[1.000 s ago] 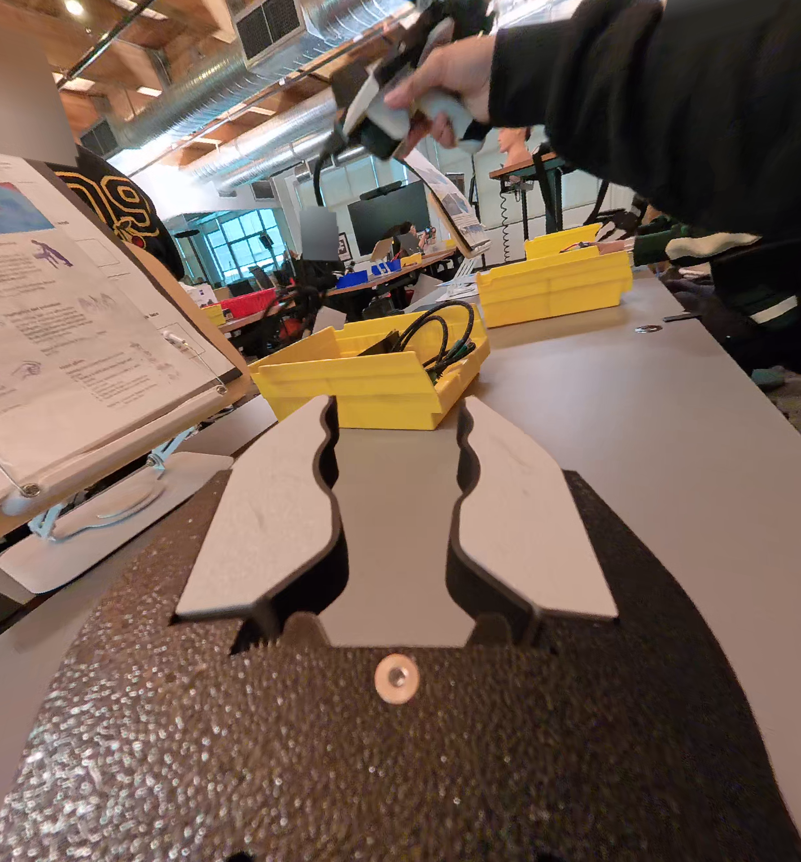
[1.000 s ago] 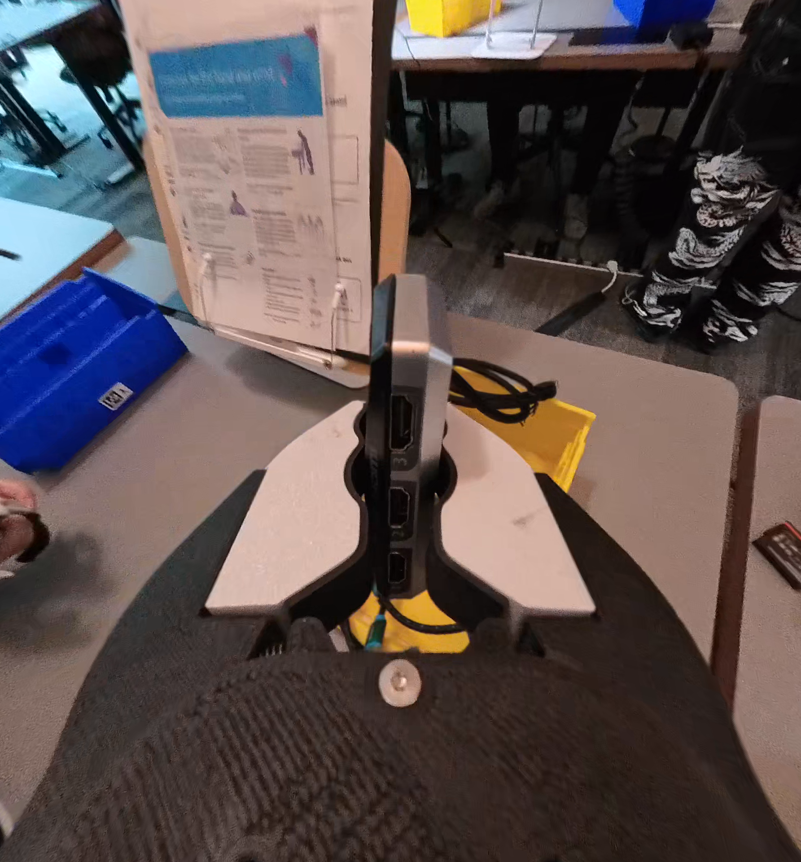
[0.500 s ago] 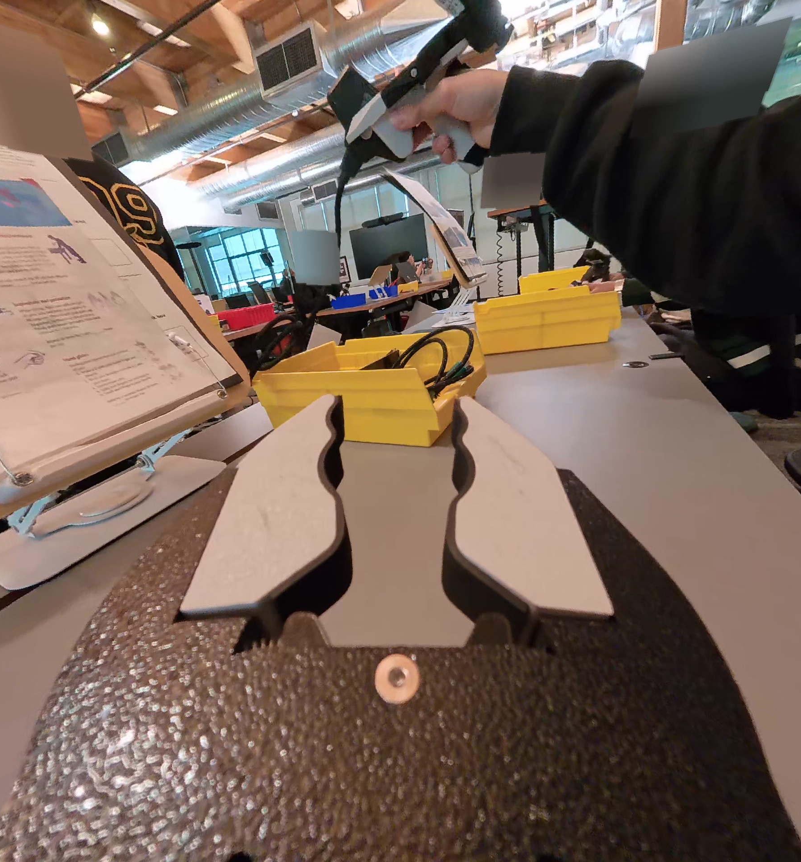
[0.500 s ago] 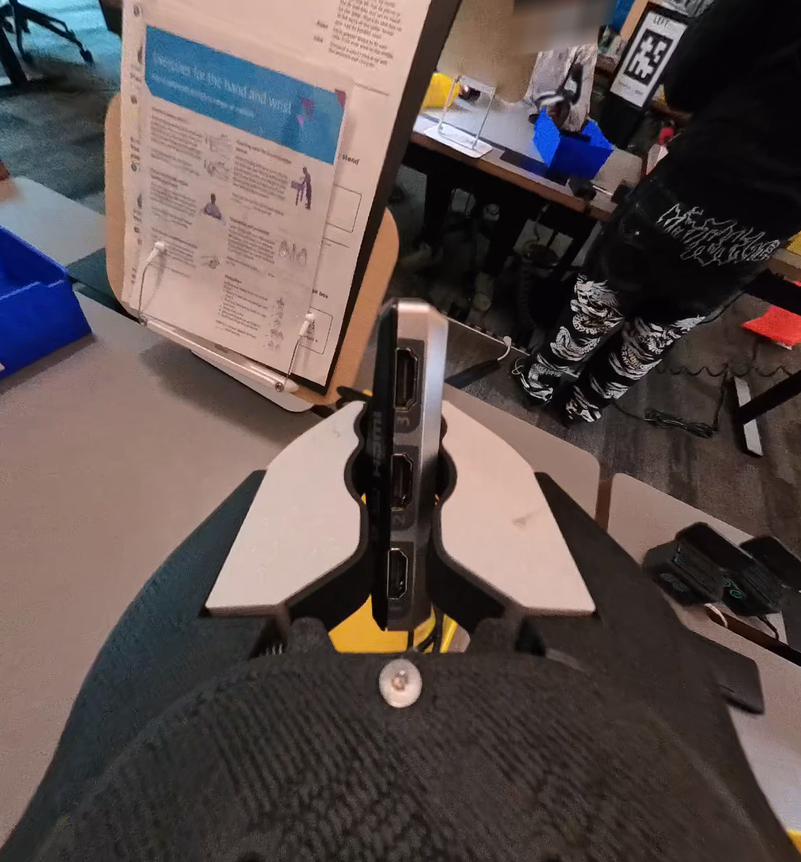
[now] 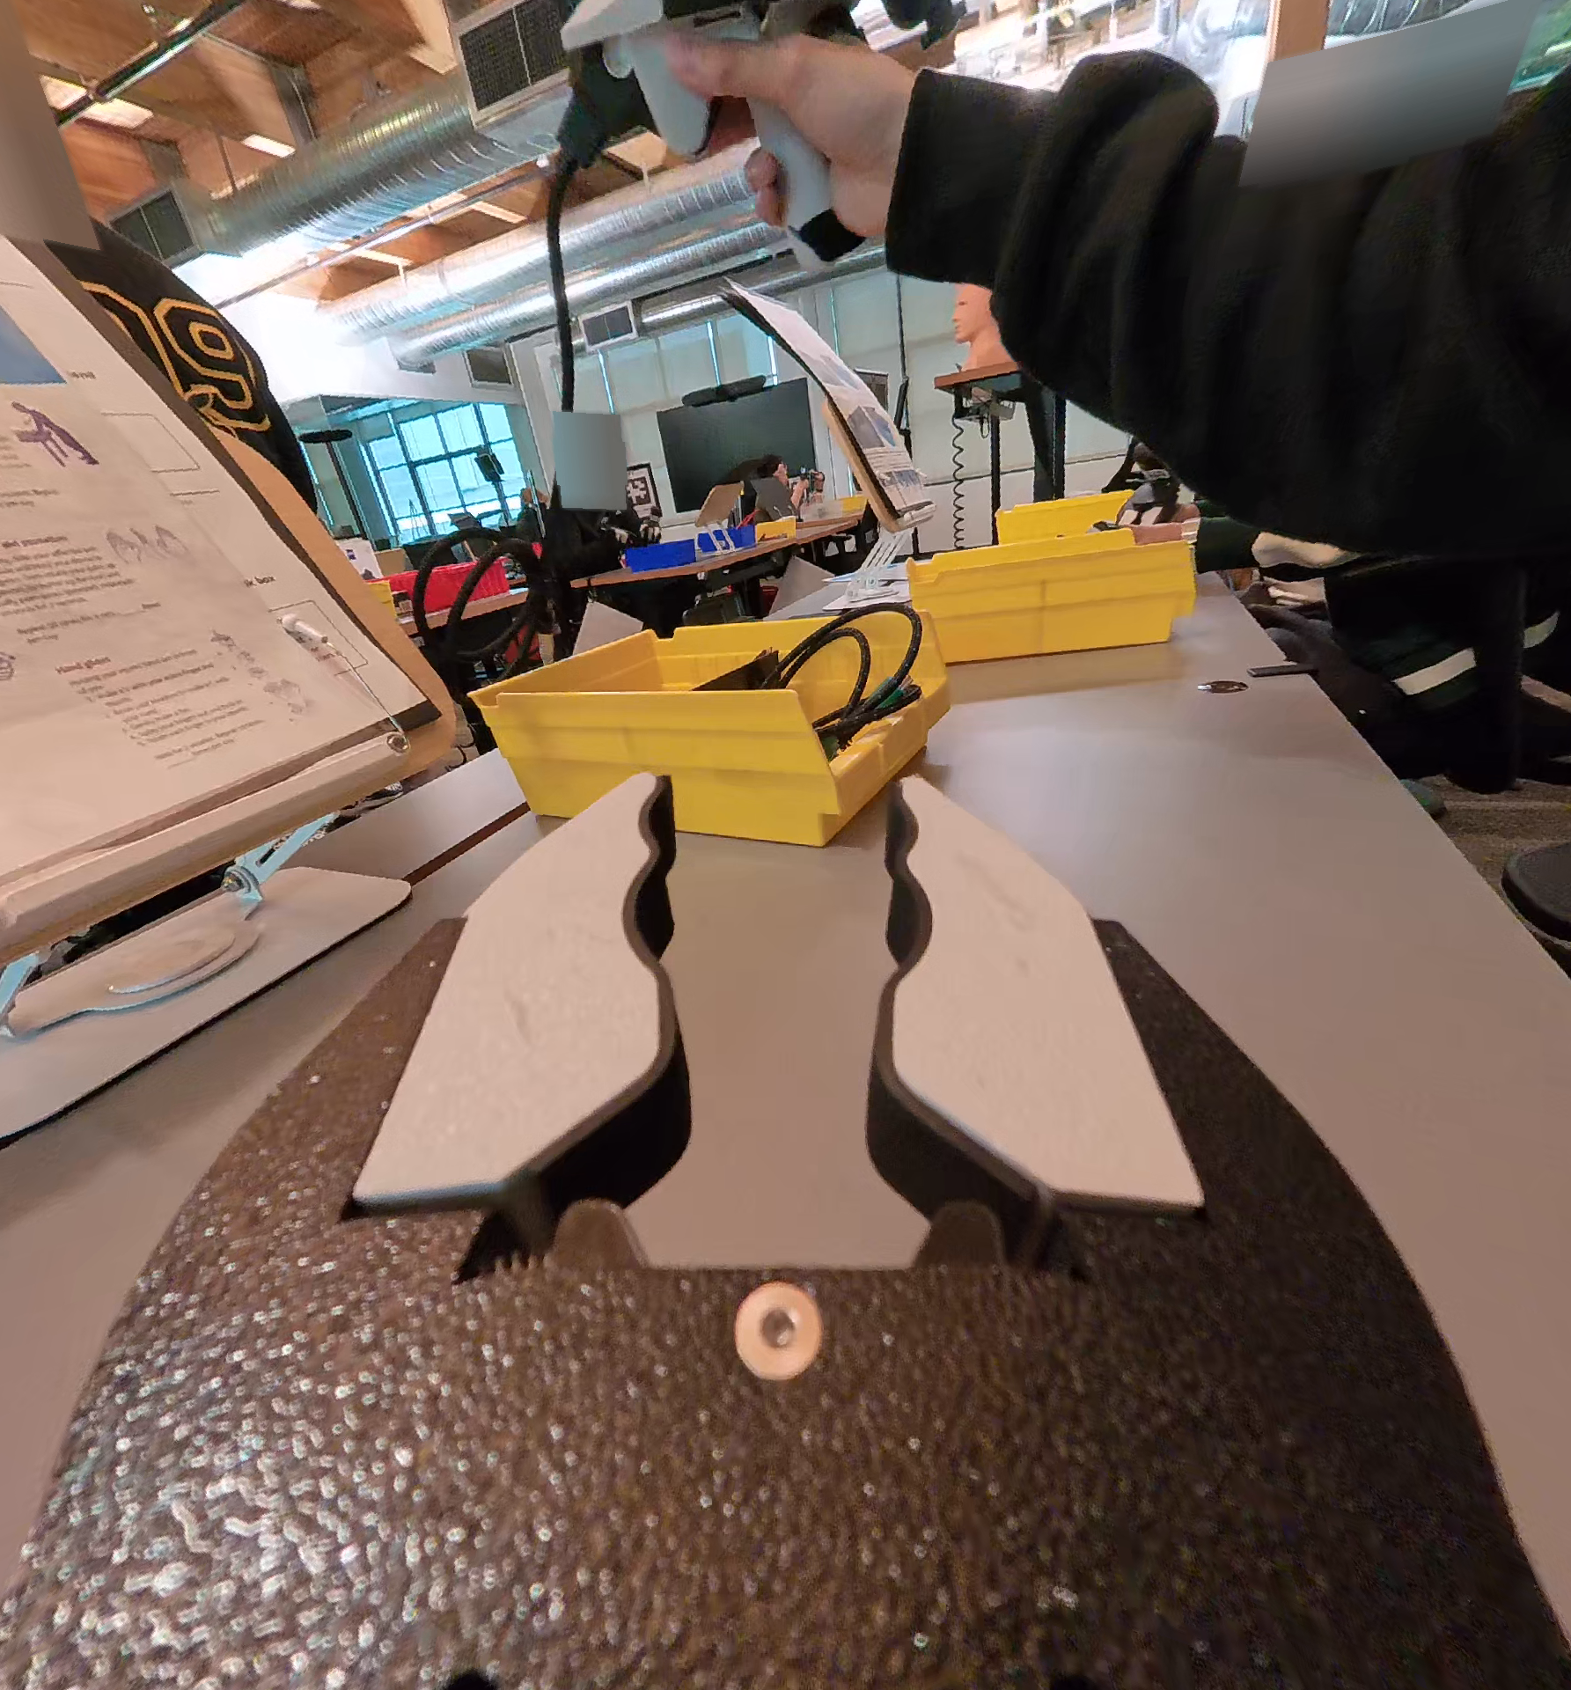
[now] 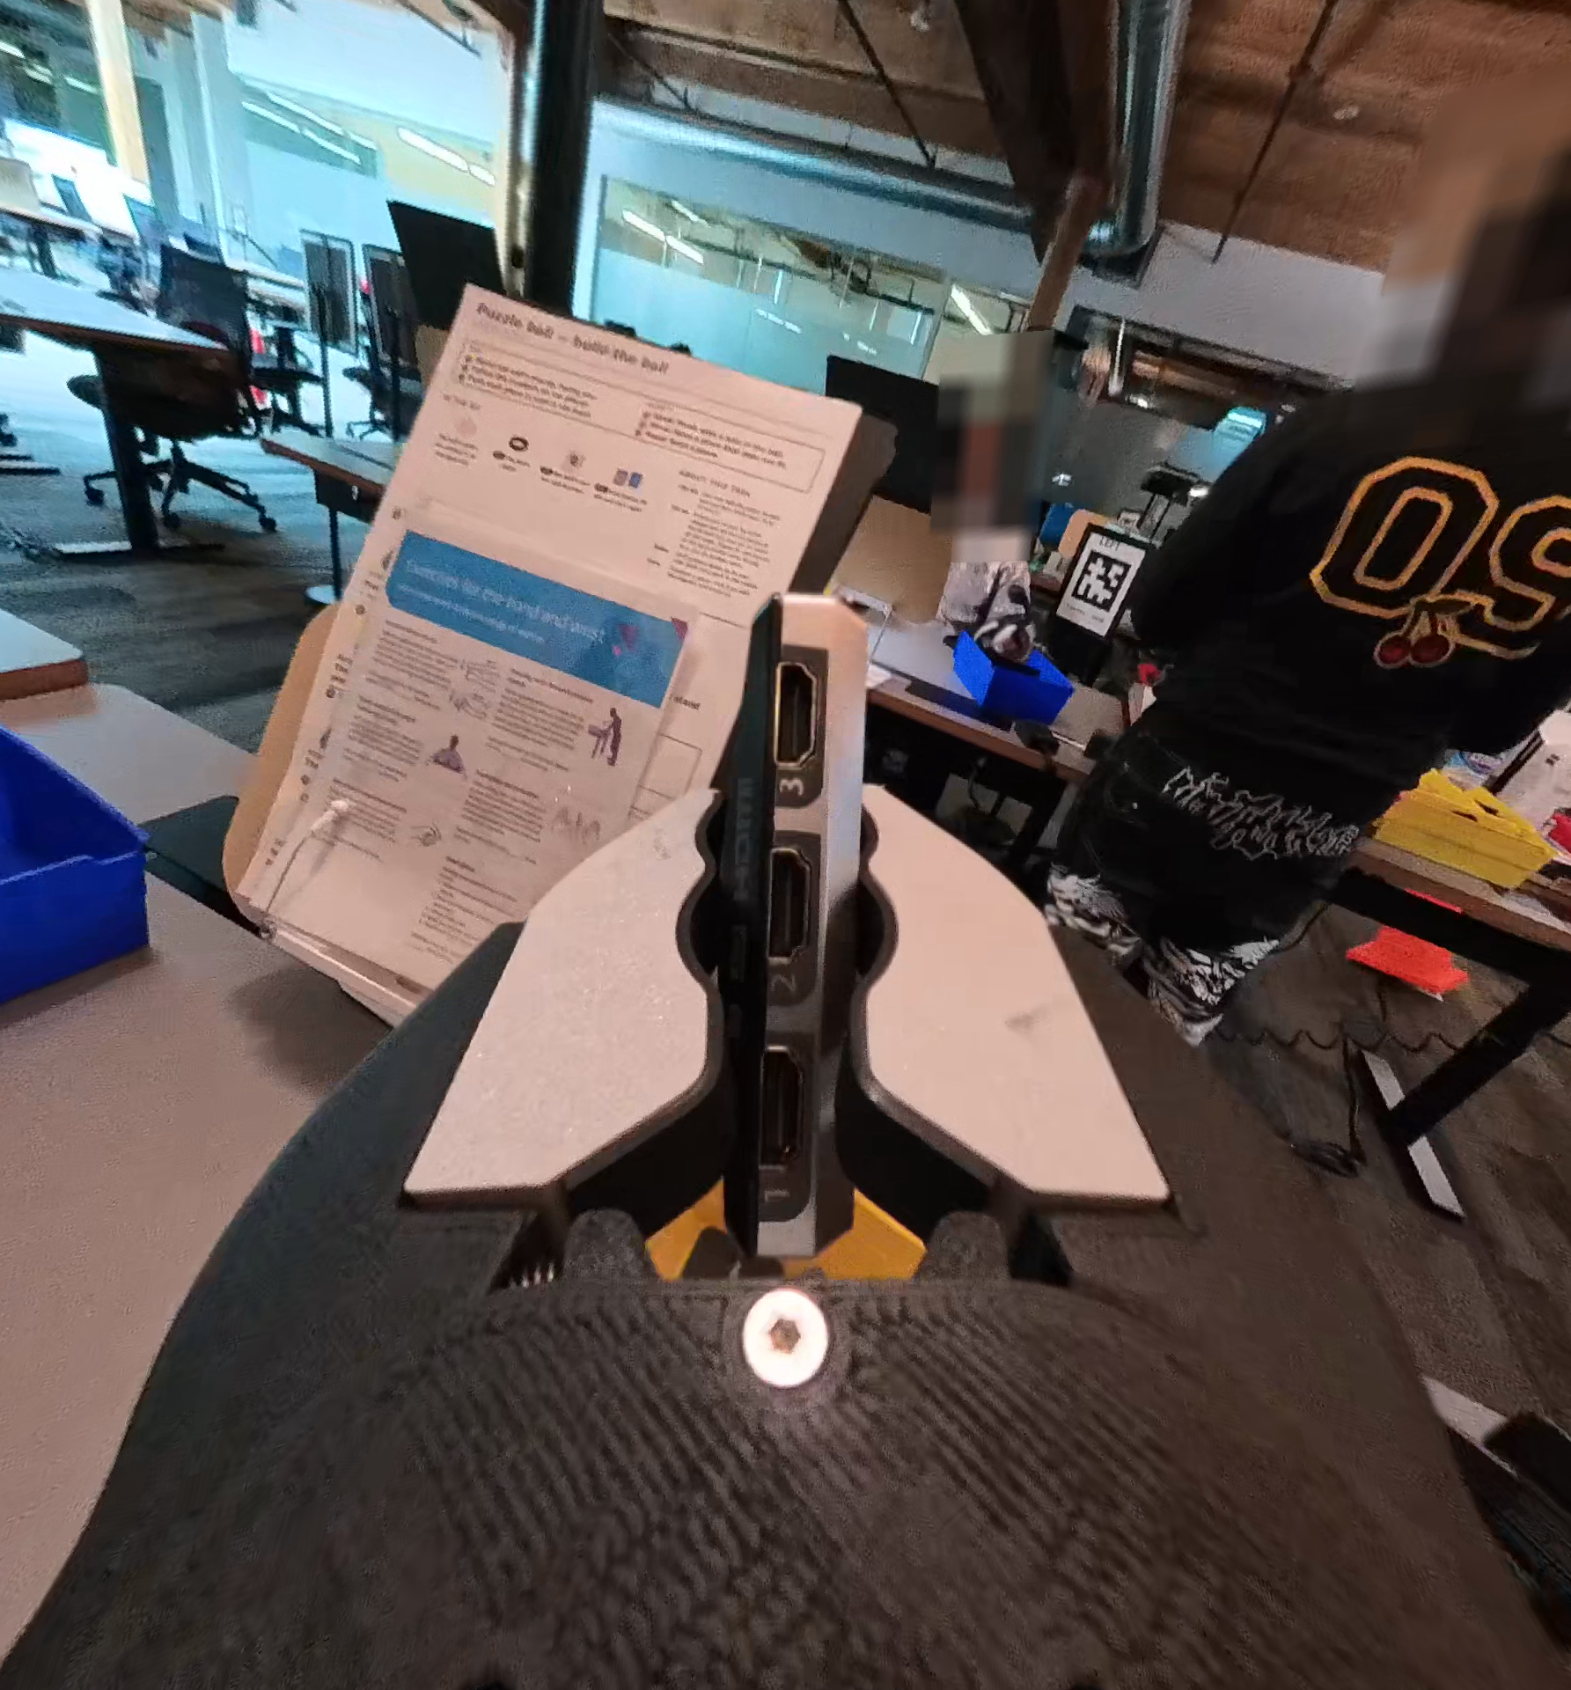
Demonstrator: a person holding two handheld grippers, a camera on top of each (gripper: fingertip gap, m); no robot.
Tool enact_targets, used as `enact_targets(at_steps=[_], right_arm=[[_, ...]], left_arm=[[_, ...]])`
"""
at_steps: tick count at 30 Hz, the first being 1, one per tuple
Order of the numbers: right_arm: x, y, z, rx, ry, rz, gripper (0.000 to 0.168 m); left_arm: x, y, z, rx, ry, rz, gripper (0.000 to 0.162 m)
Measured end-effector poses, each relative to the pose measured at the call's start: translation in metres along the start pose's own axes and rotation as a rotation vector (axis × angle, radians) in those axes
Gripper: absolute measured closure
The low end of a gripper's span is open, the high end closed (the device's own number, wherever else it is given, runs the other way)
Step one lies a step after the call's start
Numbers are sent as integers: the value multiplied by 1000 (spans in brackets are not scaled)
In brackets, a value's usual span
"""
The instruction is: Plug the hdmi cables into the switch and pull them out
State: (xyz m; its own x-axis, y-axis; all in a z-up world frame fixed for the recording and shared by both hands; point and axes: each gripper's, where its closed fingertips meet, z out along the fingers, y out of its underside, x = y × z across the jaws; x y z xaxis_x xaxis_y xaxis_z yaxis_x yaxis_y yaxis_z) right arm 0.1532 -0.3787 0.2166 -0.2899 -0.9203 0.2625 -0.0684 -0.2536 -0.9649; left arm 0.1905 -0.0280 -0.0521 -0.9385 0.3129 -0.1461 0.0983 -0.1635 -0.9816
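Right tongs (image 6: 786,814): closed on the slim grey-and-black HDMI switch box (image 6: 795,924), which stands on edge between the two pale fingers, its three ports facing the camera in a column, all empty.
Switch position: lifted clear of the grey table (image 6: 77,1143), its far end poking out past the fingertips; a sliver of yellow shows beneath its near end.
Left tongs (image 5: 777,823): open, nothing between the fingers, held low over the table (image 5: 1175,914) and aimed at the bin.
Black HDMI cables (image 5: 864,668): coiled in the near yellow plastic bin (image 5: 672,750), looping above its rim; none is plugged in.
Right hand (image 5: 809,101): in the left wrist view it grips the other tool's pale handle high above the bin, black sleeve (image 5: 1266,302) behind it.
Document stand with printed sheets (image 5: 123,585): tilted, left of the bin.
Blue plastic bin (image 6: 22,869): on the table at far left in the right wrist view.
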Motion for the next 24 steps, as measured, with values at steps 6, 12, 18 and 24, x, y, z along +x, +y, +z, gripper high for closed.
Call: enact_targets(at_steps=[6,12,18,24], right_arm=[[5,-22,8,106,87,-61,145],[54,-18,21,148,234,-45,144],[64,19,57,47,317,-131,144],[66,17,64,24,408,-259,144]], left_arm=[[4,3,1,-13,21,-2,118],[10,5,4,-23,54,-11,118],[16,9,7,-44,84,-6,118],[17,11,6,-55,94,-7,118]])
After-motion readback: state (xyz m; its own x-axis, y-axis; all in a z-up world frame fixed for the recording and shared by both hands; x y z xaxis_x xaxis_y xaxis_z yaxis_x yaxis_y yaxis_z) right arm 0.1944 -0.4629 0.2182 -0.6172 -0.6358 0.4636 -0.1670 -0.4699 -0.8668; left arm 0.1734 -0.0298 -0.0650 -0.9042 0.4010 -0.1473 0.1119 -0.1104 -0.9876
